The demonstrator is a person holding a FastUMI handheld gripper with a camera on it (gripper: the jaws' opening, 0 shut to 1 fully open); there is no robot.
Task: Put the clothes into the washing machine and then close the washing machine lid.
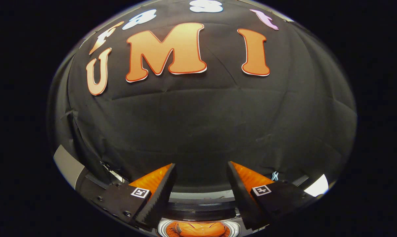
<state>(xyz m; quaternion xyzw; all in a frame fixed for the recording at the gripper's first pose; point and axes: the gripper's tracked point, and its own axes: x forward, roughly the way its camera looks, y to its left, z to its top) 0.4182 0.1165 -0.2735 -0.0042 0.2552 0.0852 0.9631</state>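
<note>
- One gripper [201, 179] raised, facing the booth's black cloth wall [205, 125]; two fingers [159, 194] spread wide apart, gripping nothing.
- One washing machine [201, 205] directly beneath, near, its round drum opening between the finger bases.
- One orange garment [198, 229] lying inside the drum.
- Lid position impossible to tell.

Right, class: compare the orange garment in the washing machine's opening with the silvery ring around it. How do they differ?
Colour: the orange cloth garment is warm and matt; the silvery round drum ring is pale and shiny. Form: the garment looks soft and creased; the ring looks rigid and ribbed. Place: the garment lies inside; the ring encircles it. Shared: both sit below the open claw, between its fingers, which grip nothing.
</note>
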